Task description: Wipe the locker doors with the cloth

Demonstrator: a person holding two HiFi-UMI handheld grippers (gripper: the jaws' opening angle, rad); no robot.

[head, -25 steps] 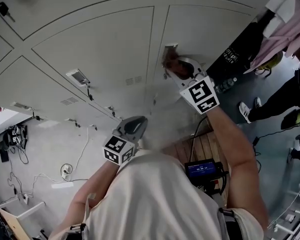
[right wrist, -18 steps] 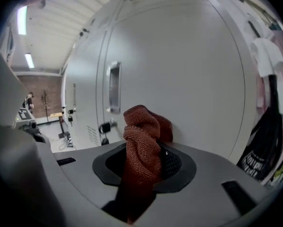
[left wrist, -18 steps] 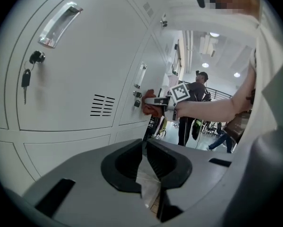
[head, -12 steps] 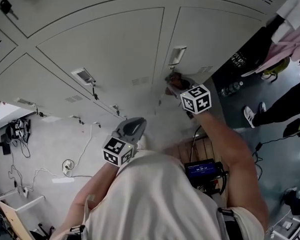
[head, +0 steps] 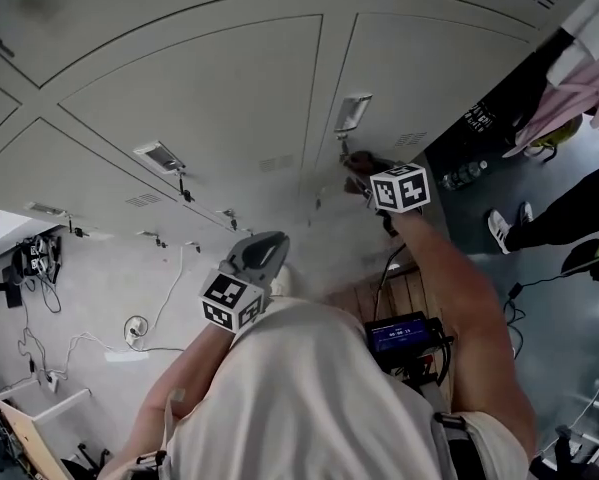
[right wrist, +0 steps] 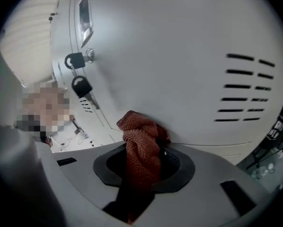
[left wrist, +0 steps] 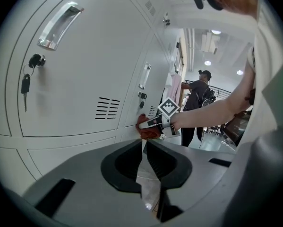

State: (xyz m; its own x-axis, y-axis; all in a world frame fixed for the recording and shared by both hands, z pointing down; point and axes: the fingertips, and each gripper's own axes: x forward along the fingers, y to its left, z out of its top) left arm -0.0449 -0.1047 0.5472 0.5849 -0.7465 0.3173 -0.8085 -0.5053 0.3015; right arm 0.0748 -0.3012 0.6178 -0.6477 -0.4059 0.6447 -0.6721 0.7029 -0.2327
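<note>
Your right claw [right wrist: 146, 156] is clamped on the red cloth [right wrist: 140, 132], its bunched tip touching the locker door [right wrist: 179, 51]. Press it flat and wipe evenly toward the vents [right wrist: 245, 89] at 2 o'clock, clear of the key [right wrist: 81, 85]. Left claw [left wrist: 143, 151] is closed, empty.

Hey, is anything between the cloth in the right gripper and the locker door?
Nothing visible. The right gripper holds the cloth, which seems to be pressed against the locker door; the hanging key sits off to its side.
</note>
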